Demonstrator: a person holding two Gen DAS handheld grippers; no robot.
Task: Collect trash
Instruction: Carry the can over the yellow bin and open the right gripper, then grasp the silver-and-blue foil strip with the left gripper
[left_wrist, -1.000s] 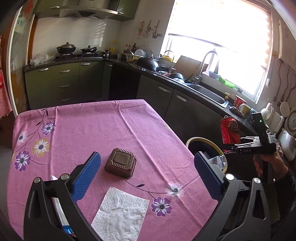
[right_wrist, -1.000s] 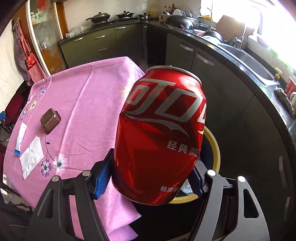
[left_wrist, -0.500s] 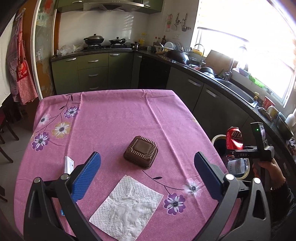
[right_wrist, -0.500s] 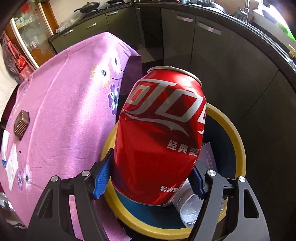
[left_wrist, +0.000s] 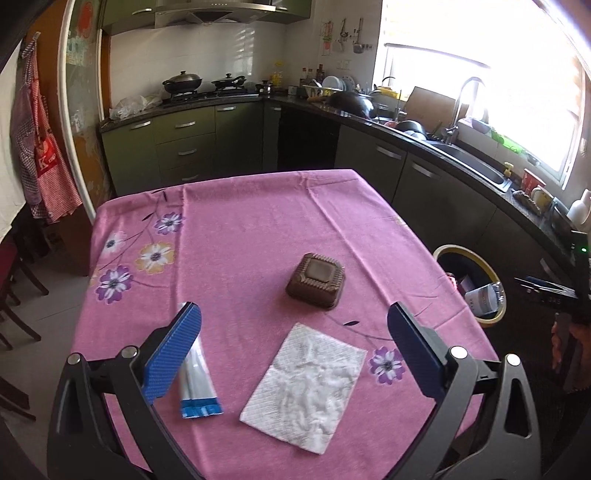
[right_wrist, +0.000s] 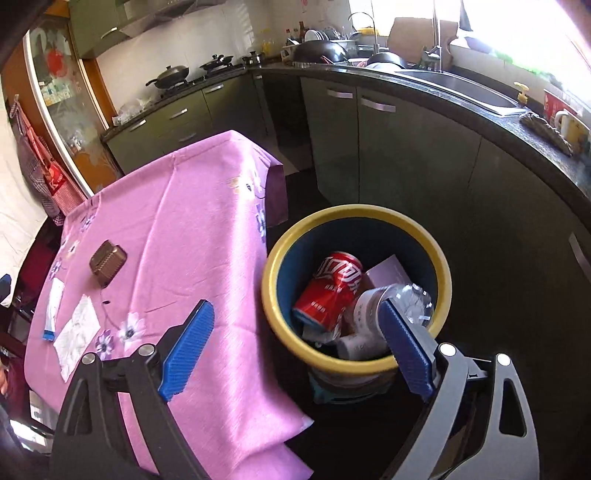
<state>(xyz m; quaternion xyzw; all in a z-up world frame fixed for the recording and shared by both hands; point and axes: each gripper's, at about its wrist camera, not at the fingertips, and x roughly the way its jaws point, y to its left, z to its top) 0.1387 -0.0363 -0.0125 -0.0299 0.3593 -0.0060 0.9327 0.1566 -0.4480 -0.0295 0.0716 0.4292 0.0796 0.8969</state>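
Observation:
A red soda can (right_wrist: 334, 290) lies inside the yellow-rimmed bin (right_wrist: 273, 295) beside the table, among a plastic bottle and papers. Above the bin my right gripper (right_wrist: 295, 325) hangs with its jaws opening and nothing between them. On the pink tablecloth (left_wrist: 240, 229) sit a brown plastic tray (left_wrist: 316, 280), a white napkin (left_wrist: 308, 384) and a silver wrapper with a blue end (left_wrist: 197, 384). My left gripper (left_wrist: 293, 332) is open over the napkin and wrapper, holding nothing. In the left wrist view the bin (left_wrist: 491, 271) stands off the table's right edge.
Dark green kitchen cabinets (right_wrist: 369, 147) and a black counter with a sink curve behind the bin. A stove with pans (left_wrist: 203, 83) stands at the back. A hand (left_wrist: 565, 339) holds the right gripper's handle at the left wrist view's right edge. Chairs stand left of the table.
The red can left the right gripper's jaws and now lies in the bin; the jaws have spread wider. The left gripper's view shifted so the wrapper and napkin sit nearer its fingers.

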